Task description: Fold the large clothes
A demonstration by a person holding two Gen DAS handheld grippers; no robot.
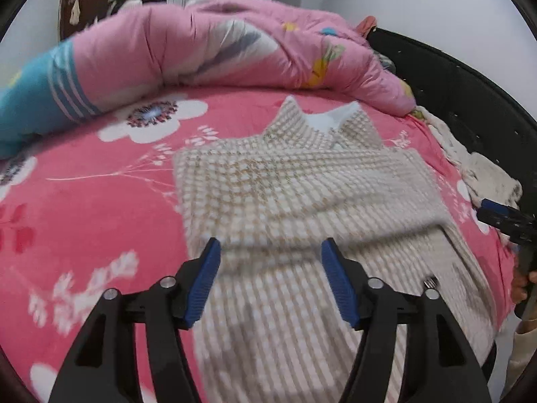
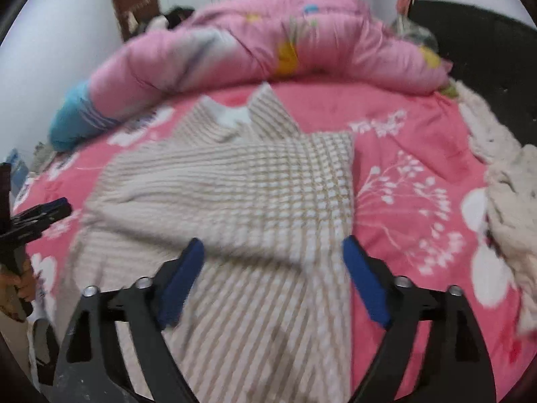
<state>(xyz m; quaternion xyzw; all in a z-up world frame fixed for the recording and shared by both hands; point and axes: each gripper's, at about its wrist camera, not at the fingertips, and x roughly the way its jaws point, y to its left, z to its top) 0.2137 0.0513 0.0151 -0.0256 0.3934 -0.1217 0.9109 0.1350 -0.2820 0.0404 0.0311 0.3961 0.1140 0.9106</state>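
Bedding fills most of what we see: a pink floral sheet (image 1: 84, 201) spread across the bed, with a rolled pink quilt (image 1: 218, 43) bunched along its far edge and a fuzzy cream blanket (image 2: 510, 201) heaped at the right side. On the sheet lies the garment we are folding, a beige checked shirt (image 1: 285, 194) with its collar (image 1: 322, 121) pointing toward the quilt. We judge the job roughly half done: both sleeves appear already folded in across the body, leaving a narrow rectangle, while the lower hem end nearest us is still flat and unfolded. What remains, we think, is bringing that hem up toward the collar in 1 or 2 folds. Our left gripper (image 1: 270, 278) hovers over the near part of the shirt with its 2 blue pads spread apart, holding nothing. Our right gripper (image 2: 273, 278) does the same at the shirt's right edge, jaws likewise parted and empty.
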